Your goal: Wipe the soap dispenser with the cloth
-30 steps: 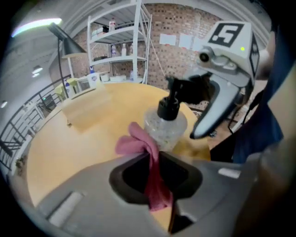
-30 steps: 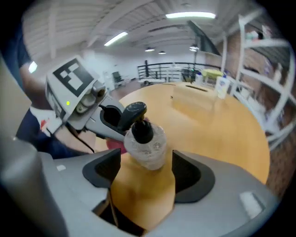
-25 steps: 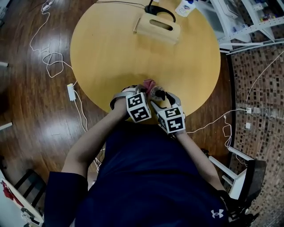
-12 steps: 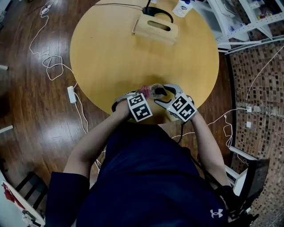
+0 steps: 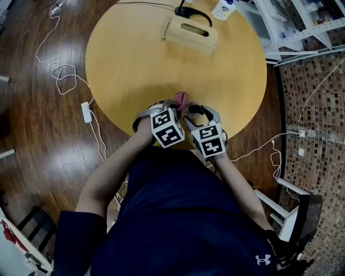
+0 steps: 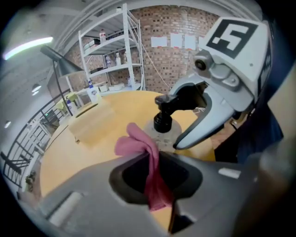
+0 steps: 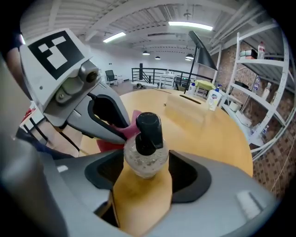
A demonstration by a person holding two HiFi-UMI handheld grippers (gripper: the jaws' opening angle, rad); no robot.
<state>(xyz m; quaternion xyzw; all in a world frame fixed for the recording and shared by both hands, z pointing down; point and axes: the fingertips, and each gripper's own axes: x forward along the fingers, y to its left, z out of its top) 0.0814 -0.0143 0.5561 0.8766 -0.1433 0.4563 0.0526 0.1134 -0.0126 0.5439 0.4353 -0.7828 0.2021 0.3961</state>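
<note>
From the head view, the person's two grippers meet over the near edge of the round wooden table (image 5: 135,59), marker cubes up; the left gripper (image 5: 175,105) carries a pink cloth (image 5: 180,98) that pokes out past its tips, and just beside it the right gripper (image 5: 195,113) reaches the soap dispenser (image 5: 195,110), of which only the black pump top shows. At the far side of the table lies a wooden box (image 5: 191,33) with a slot in its top, a white bottle (image 5: 223,9) beyond it, and cables (image 5: 64,73) trail over the dark floor. In the left gripper view, the jaws are pressed together on the cloth (image 6: 138,143), which is pinched in the gap, its bunched end standing above them and a tail hanging below; ahead, the dispenser (image 6: 163,124) stands upright on the table inside the right gripper's grey fingers (image 6: 203,122), with the cloth close to it, though contact cannot be made out. In the right gripper view, the jaws have just been closing and now bear on both sides of the clear, round-bodied dispenser (image 7: 145,155), which sits upright between their tips with its black pump up; the cloth (image 7: 133,121) lies right behind the bottle, under the left gripper's finger (image 7: 106,125).
</note>
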